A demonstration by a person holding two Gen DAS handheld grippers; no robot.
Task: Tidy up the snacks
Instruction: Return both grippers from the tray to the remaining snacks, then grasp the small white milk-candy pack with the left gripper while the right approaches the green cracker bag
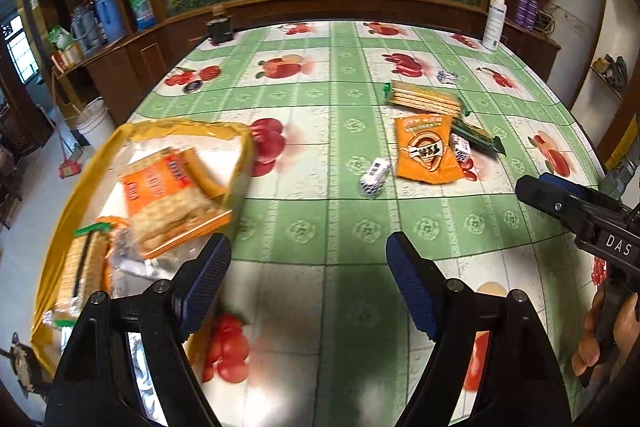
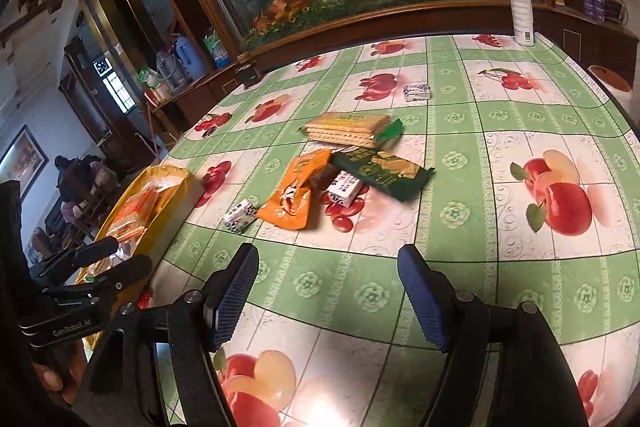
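Jaws apart, empty, above tablecloth (image 1: 320, 227)

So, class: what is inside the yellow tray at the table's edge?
The yellow tray holds an orange cracker pack lying on top, a green-ended biscuit pack beside it and some clear wrapping. Whatever lies beneath these packs is covered and cannot be seen.

A table (image 2: 520, 267) in a green fruit-print cloth carries a cracker pack (image 2: 347, 128), with an orange pouch (image 2: 294, 193) and green packet (image 2: 382, 171) just nearer, a yellow tray (image 1: 240, 155) far left, and a white spray bottle (image 2: 521, 7) behind.
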